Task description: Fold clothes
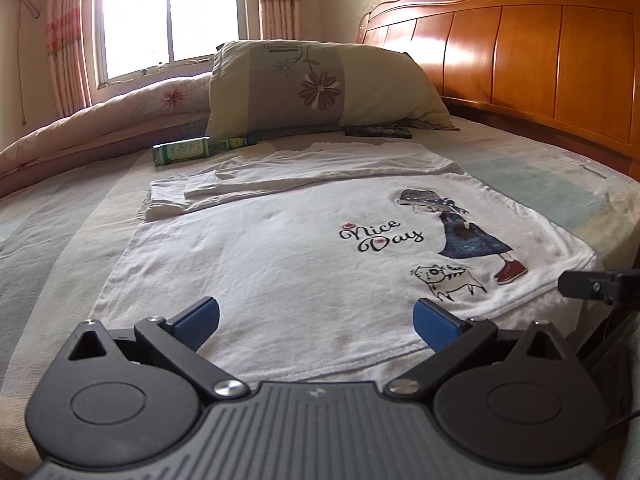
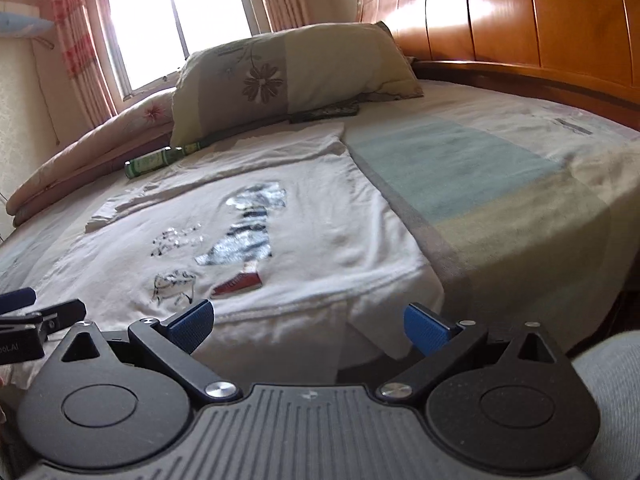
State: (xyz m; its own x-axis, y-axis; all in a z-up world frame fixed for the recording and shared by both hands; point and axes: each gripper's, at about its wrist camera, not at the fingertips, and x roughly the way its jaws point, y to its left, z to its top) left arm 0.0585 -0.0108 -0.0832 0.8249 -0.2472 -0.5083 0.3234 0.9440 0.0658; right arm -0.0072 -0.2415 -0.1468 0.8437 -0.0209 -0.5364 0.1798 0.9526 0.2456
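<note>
Both sets of jaws stand wide apart and hold nothing: the left gripper (image 1: 316,322), with ribbed blue pads, hovers just above the near hem of the white cotton T-shirt (image 1: 280,248), and the right gripper (image 2: 306,326) is at the same hem's right corner, near the bed's (image 2: 500,200) edge. The shirt lies flat on the pale striped bedsheet, soft and lightly creased, printed with "Nice Day", a girl in a blue dress and a small cat, one side and sleeve folded over on its far part. Its long axis runs from hem at right toward the far left, and beyond it lie a green bottle (image 1: 188,151), a flowered pillow (image 1: 320,84) and the glossy wooden headboard (image 1: 520,64).
</note>
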